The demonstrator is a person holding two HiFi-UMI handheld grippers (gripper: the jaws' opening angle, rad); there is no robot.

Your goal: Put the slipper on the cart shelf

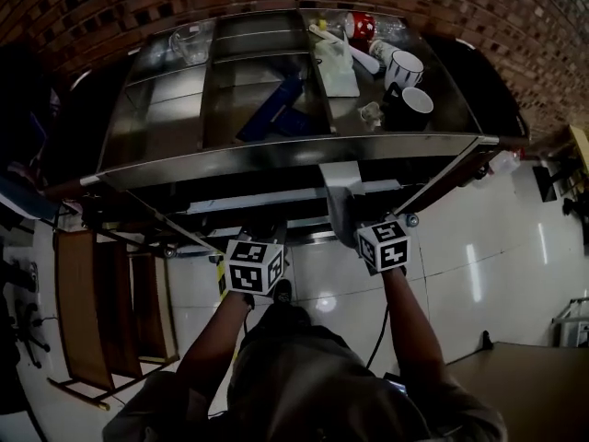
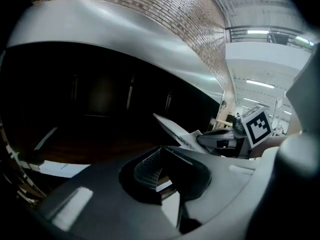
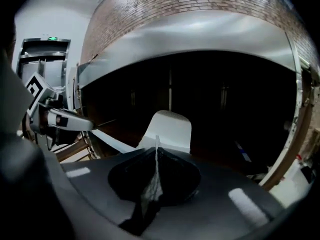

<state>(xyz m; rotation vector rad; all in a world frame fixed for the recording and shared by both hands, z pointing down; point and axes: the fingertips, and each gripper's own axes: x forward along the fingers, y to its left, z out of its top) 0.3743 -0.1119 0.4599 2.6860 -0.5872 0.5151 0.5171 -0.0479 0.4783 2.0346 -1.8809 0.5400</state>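
**White slipper held at the mouth of the cart's lower shelf**

The right hand-held gripper (image 3: 156, 151) has its jaws pinched together on the thin edge of the white slipper (image 3: 170, 129). The slipper juts into the dark opening under the cart's (image 1: 276, 150) steel top, at the front edge and right of its middle. Whether it rests on the shelf cannot be told. The left hand-held gripper (image 2: 161, 148) hangs just beside it on the left, its jaw tips meeting with nothing between them. A white mug (image 1: 403, 67) stands near the top's right end.
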